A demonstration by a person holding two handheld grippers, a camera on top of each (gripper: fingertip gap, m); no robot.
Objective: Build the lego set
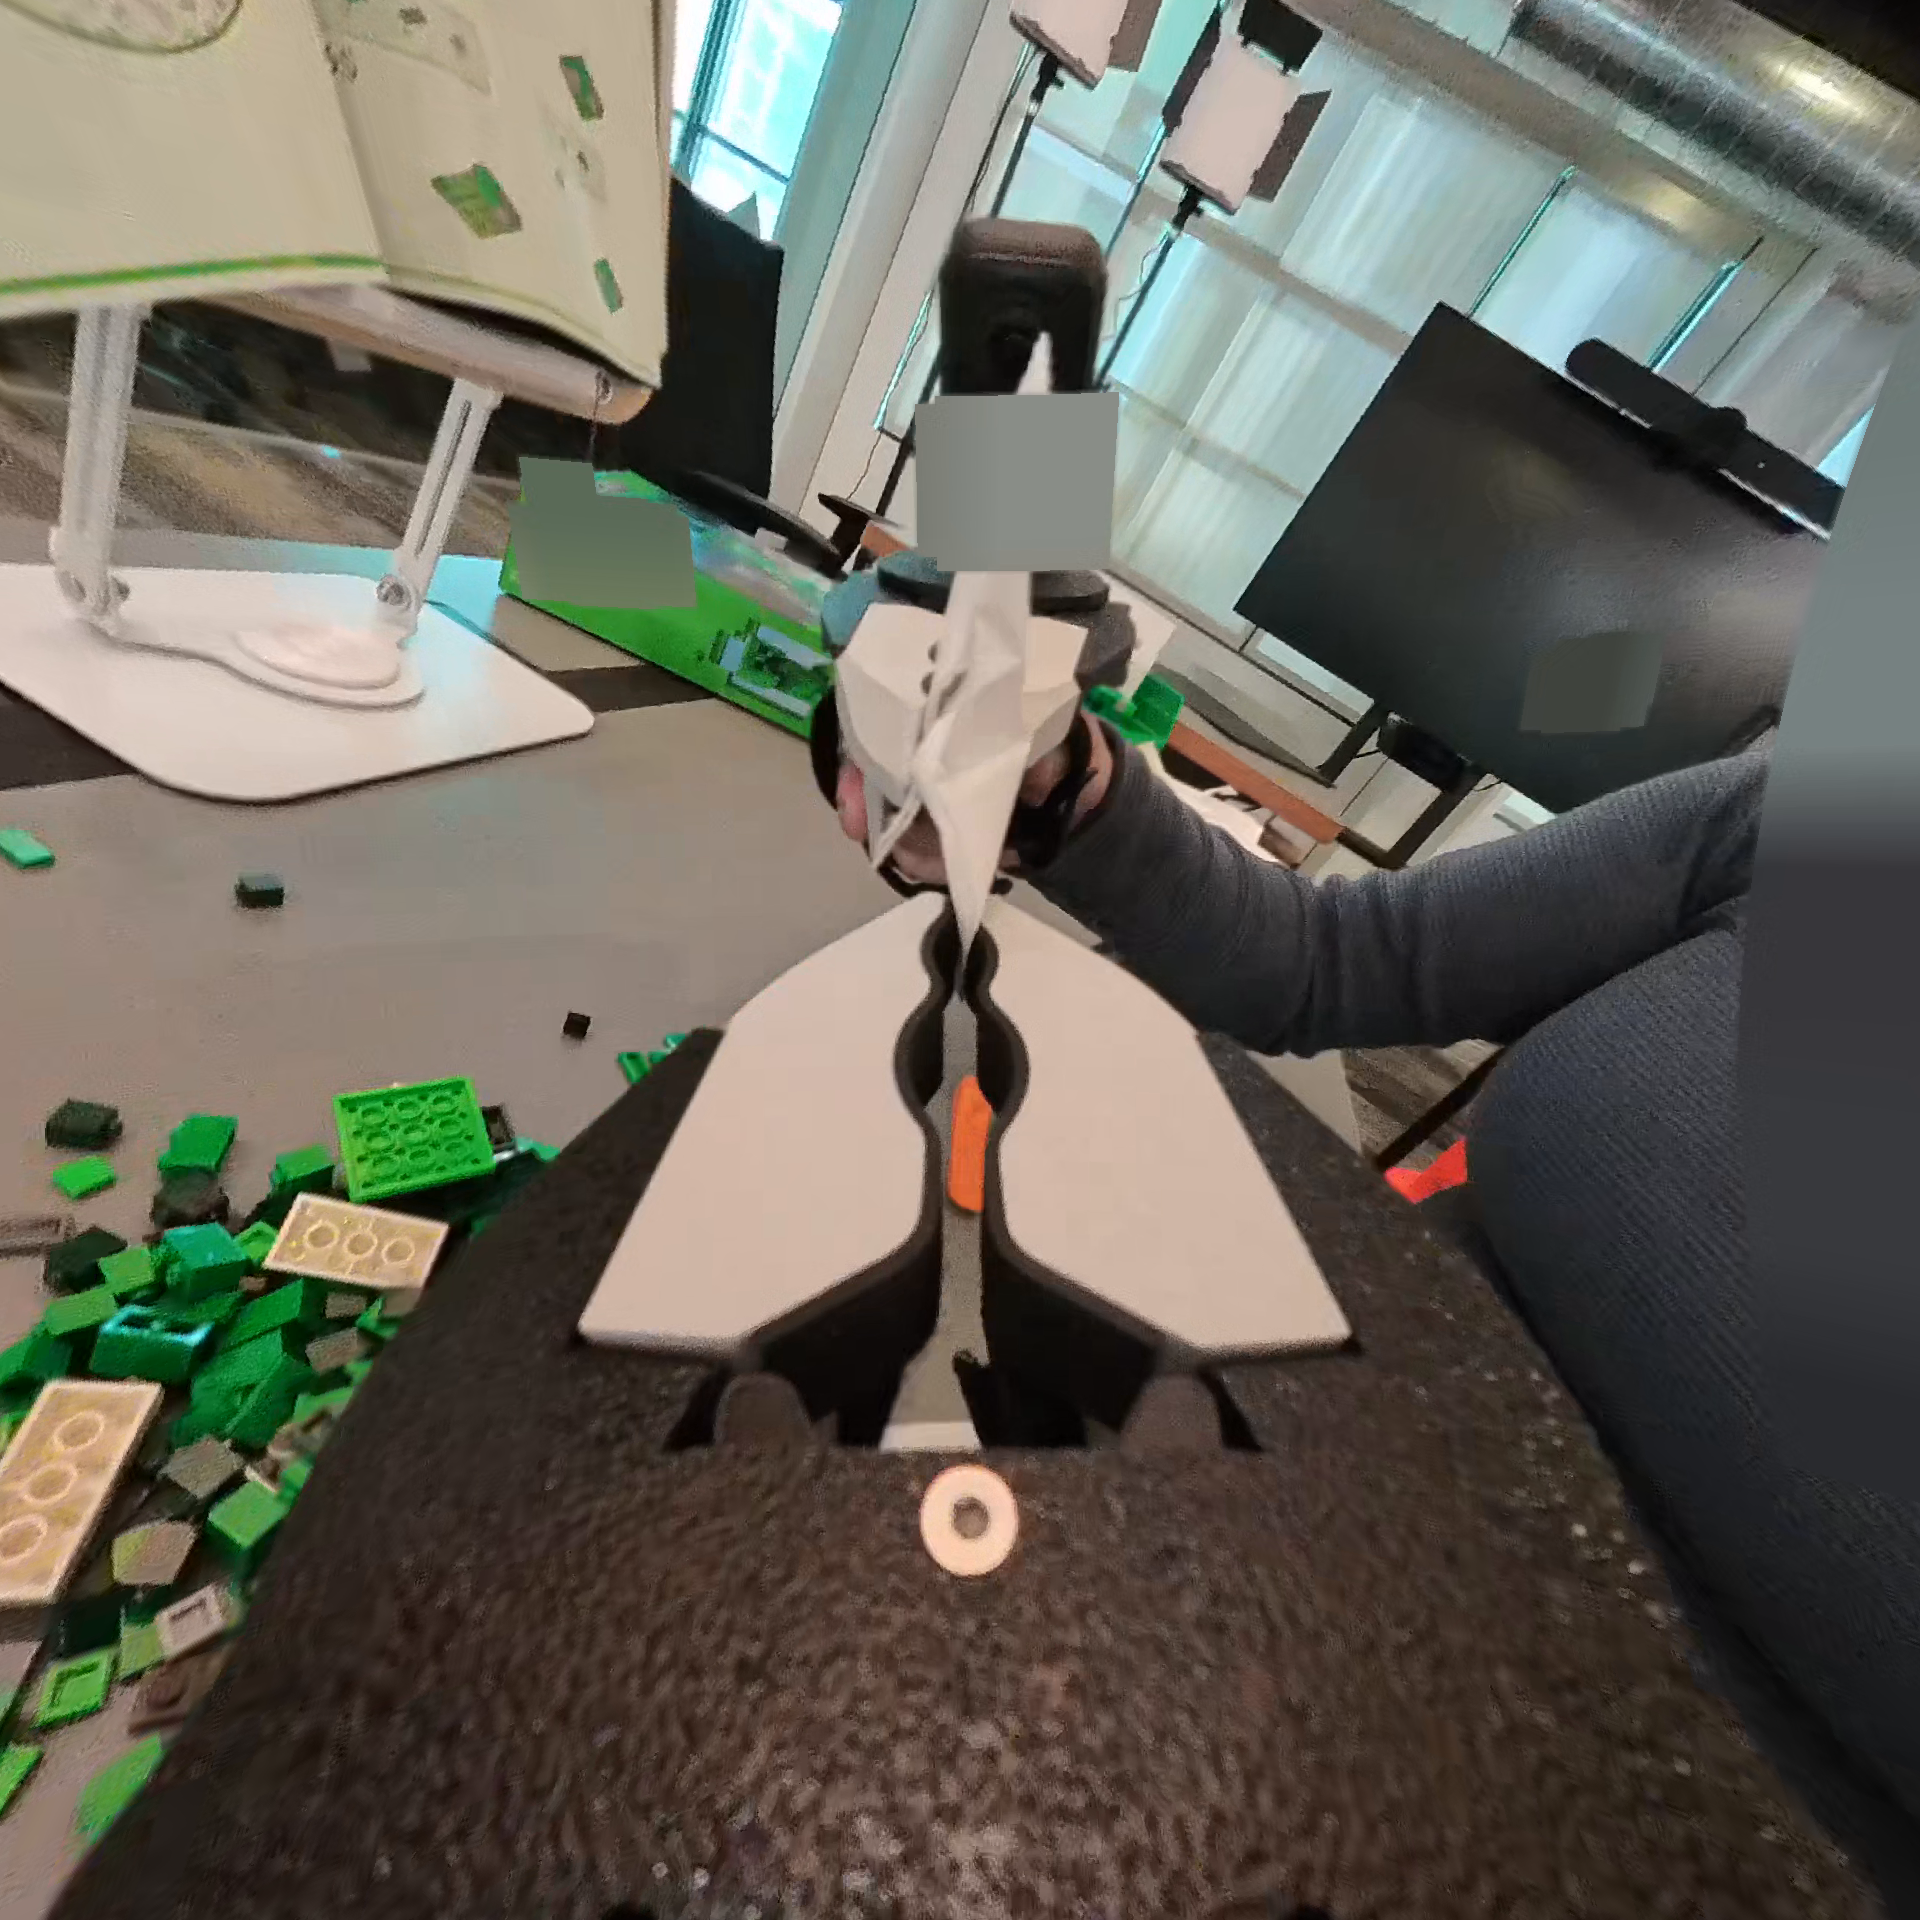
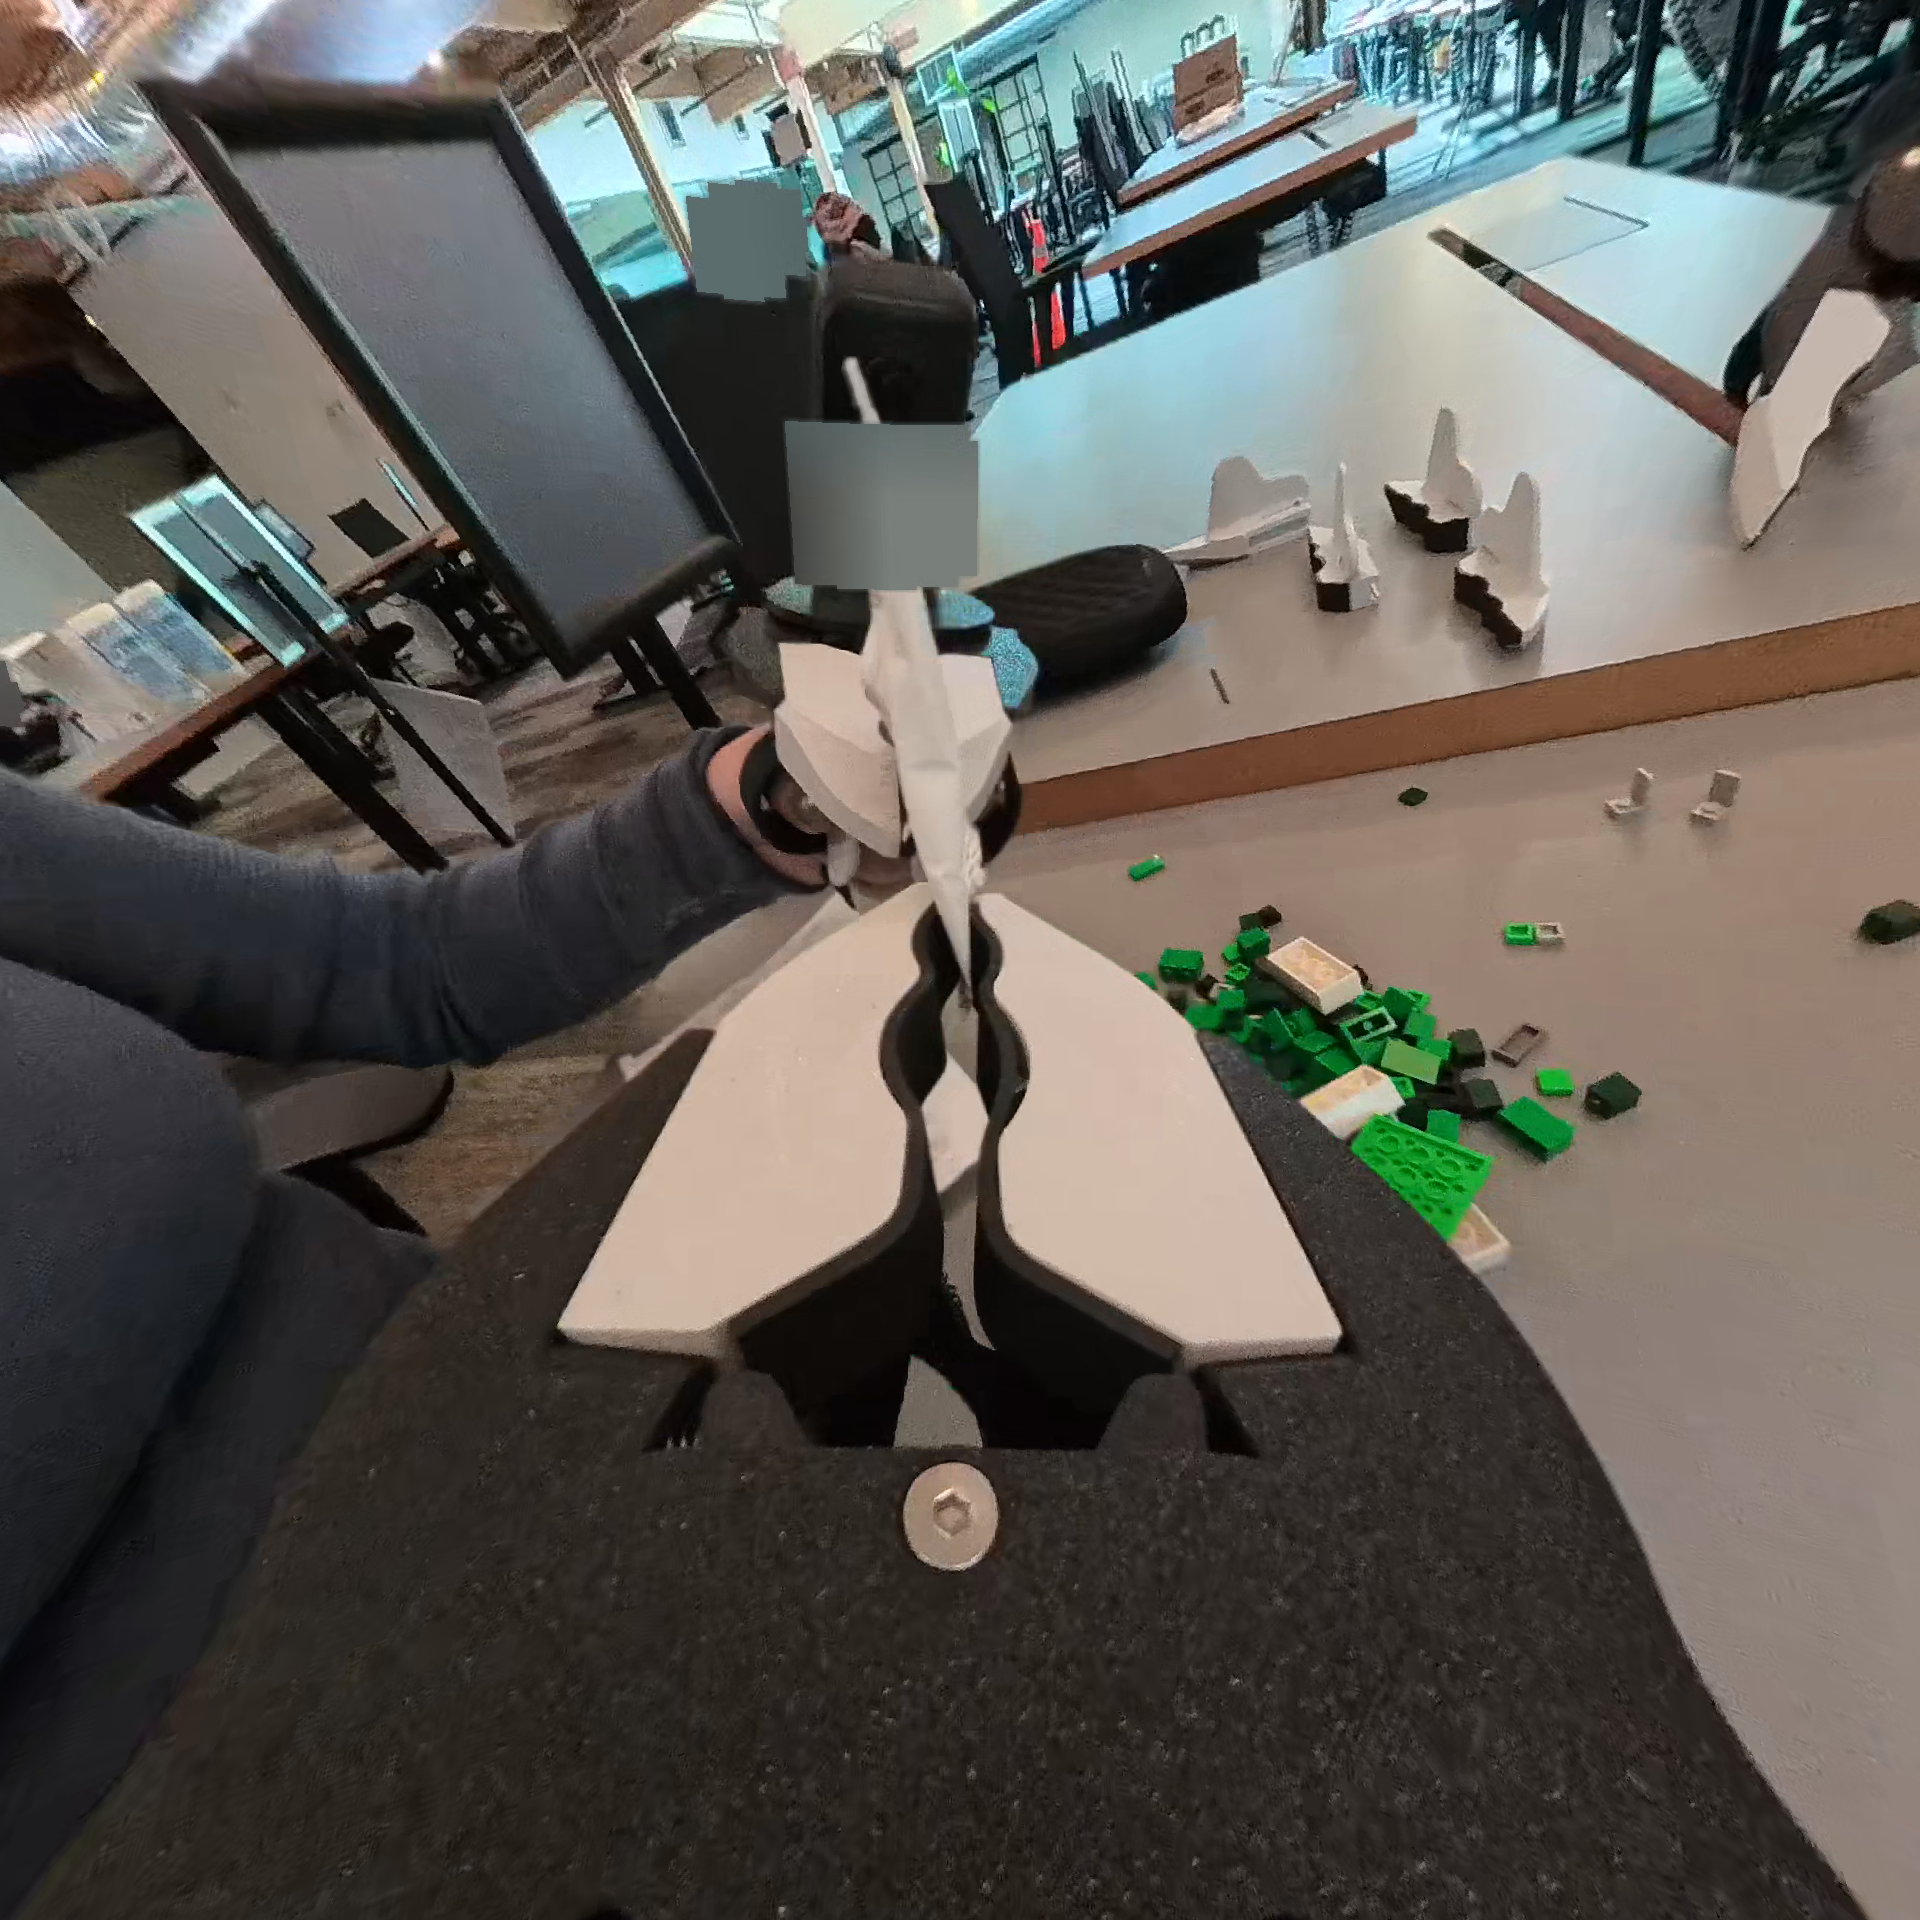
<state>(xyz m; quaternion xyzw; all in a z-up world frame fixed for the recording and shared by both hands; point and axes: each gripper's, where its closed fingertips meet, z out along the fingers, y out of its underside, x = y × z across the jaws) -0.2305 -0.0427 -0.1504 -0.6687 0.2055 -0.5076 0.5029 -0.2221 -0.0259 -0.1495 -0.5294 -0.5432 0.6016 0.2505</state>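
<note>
Between the facing left gripper (image 1: 961, 961) and right gripper (image 2: 961, 951), both jaws pinch a taut white bag (image 1: 971, 717) end-to-end.

— Where are we, a home?

— No, we're in an open office or lab space. We see a big dark screen (image 1: 1527, 540) on a stand, with a camera bar (image 1: 1704, 431) on top, and studio lights (image 1: 1236, 125) on poles by tall windows (image 1: 1382, 239).

— And on the other side?

— We see long grey tables (image 2: 1299, 343), black chairs (image 2: 977, 249) and rows of desks (image 2: 1268, 135) running far back. An exposed duct (image 1: 1714, 94) crosses the ceiling. Spare white gripper fingers (image 2: 1434, 520) stand on one table, so we'd call it a robotics workspace.
</note>
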